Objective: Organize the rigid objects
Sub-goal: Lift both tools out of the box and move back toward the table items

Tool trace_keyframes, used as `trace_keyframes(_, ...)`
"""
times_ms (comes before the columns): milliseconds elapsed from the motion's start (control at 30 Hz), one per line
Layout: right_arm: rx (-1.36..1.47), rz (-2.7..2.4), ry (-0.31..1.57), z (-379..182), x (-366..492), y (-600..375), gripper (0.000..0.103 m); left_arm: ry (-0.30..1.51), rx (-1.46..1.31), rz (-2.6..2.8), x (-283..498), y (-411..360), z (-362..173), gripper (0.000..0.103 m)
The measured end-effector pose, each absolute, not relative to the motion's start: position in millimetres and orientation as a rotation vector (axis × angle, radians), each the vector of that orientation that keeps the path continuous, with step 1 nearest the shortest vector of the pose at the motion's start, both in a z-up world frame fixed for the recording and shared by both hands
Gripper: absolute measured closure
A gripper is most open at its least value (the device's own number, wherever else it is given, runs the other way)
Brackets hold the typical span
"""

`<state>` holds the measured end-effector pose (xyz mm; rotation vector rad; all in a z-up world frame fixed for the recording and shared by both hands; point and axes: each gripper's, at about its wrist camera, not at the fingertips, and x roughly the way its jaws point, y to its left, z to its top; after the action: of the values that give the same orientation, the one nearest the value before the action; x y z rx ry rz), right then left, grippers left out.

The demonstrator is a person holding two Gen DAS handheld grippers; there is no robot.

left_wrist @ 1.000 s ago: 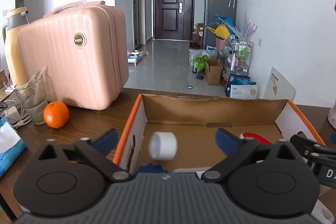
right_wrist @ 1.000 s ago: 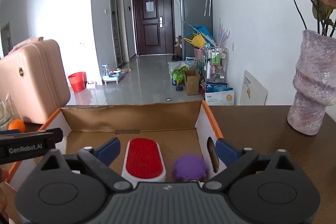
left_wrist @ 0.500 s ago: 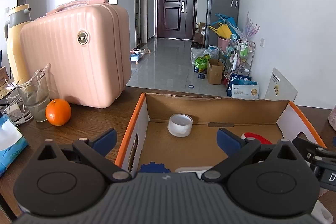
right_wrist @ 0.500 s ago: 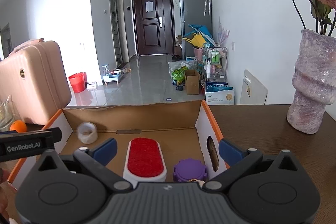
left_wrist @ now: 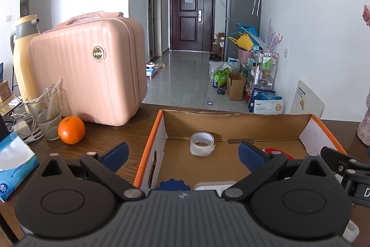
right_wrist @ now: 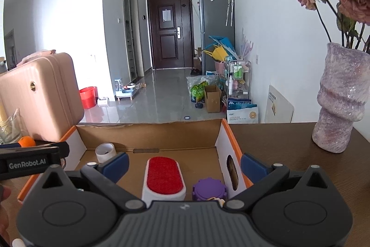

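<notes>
While the roll of tape (left_wrist: 202,144) was tumbling a second ago, it now sits flat near the far-left corner of the cardboard box (left_wrist: 233,118). We hold our left tongs (left_wrist: 182,153) wide and empty, pulled back above the box's near-left edge. Our right tongs (right_wrist: 183,164) gape wide too, empty, over the red lint brush (right_wrist: 163,177) and the purple cap (right_wrist: 210,189). Bare box floor lies between tape and brush; the orange (left_wrist: 71,129) stands outside on the bench (left_wrist: 111,138).
</notes>
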<state>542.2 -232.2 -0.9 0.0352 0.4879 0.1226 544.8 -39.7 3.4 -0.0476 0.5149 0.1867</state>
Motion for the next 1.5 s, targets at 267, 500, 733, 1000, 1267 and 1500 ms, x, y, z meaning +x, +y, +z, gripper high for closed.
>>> trace_keyframes(267, 0.031, 0.125, 0.454, 8, 513, -233, 0.0, 0.489, -0.037, 0.18, 516, -43, 8, 0.0)
trace_keyframes(500, 0.034, 0.133, 0.428, 13, 485, -234, 0.0, 0.47, -0.031, 0.168, 487, -41, 10, 0.0)
trace_keyframes(733, 0.033, 0.133, 0.416, 14, 459, -235, 0.0, 0.454, -0.042, 0.169, 458, -35, 10, 0.0)
trace_keyframes(1000, 0.045, 0.138, 0.404, 17, 428, -237, 0.0, 0.447, -0.048, 0.167, 432, -30, 11, 0.0)
trace_keyframes(1267, 0.088, 0.149, 0.389, 15, 401, -235, 0.0, 0.436, -0.035, 0.153, 404, -26, 6, 0.0)
trace_keyframes(1500, 0.059, 0.163, 0.37, 12, 372, -224, 0.0, 0.435, -0.031, 0.147, 383, -21, 2, 0.0)
